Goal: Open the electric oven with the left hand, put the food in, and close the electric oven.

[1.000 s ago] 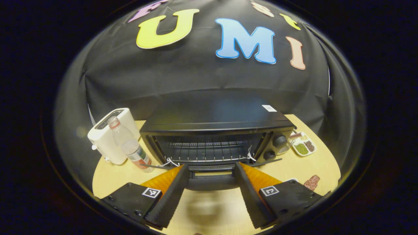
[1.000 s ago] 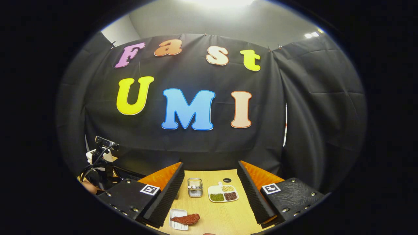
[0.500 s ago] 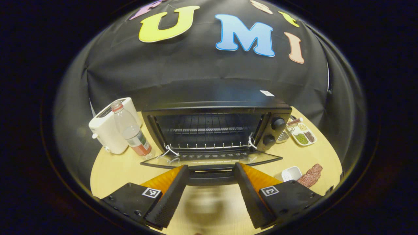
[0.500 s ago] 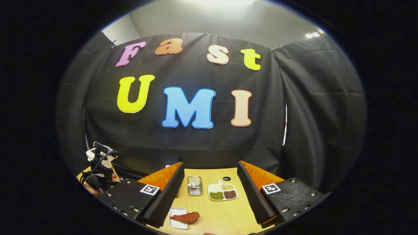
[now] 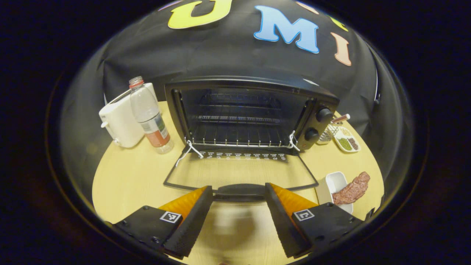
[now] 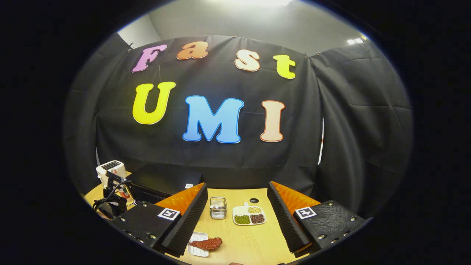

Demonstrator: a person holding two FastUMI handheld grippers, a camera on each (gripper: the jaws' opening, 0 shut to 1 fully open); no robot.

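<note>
Two sets of tongs were over the pale wooden surface (image 5: 125,176). Biggest thing on it was the black electric oven (image 5: 250,110), glass door (image 5: 239,173) dropped flat, wire rack (image 5: 239,136) bare. A white toaster (image 5: 119,123) and a clear plastic bottle with a red label (image 5: 149,116) sat left of it. Left tongs (image 5: 239,215) were spread apart either side of the door's black handle (image 5: 241,190), though I couldn't tell if they touched it. Right tongs (image 6: 237,217) were apart too, holding nothing. The reddish-brown piece of meat (image 6: 206,243) lay across a small white tray (image 6: 197,249), right of the oven.
</note>
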